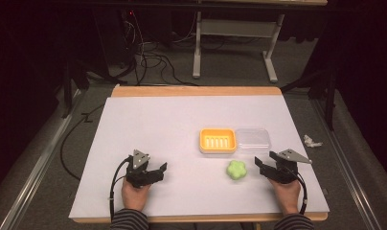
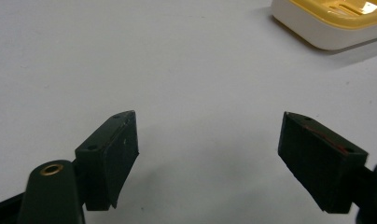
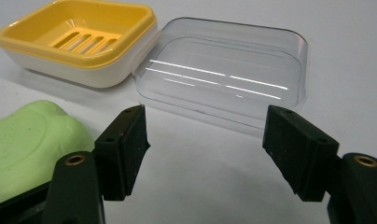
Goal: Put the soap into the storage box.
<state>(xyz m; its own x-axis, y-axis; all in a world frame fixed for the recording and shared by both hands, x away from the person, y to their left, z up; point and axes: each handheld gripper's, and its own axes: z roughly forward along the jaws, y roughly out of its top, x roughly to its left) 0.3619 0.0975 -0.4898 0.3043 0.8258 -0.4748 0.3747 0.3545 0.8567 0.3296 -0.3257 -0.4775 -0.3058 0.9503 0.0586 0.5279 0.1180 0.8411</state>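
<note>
A yellow soap dish with a slotted insert sits mid-table, its corner also in the left gripper view. A clear plastic lid lies flat against its right side. A green flower-shaped soap rests on the mat in front of them. My right gripper is open just right of the soap, nothing between its jaws. My left gripper is open over bare mat at the front left.
A white mat covers the wooden table. A crumpled scrap lies off the mat's right edge. Cables and a desk frame stand on the floor behind the table.
</note>
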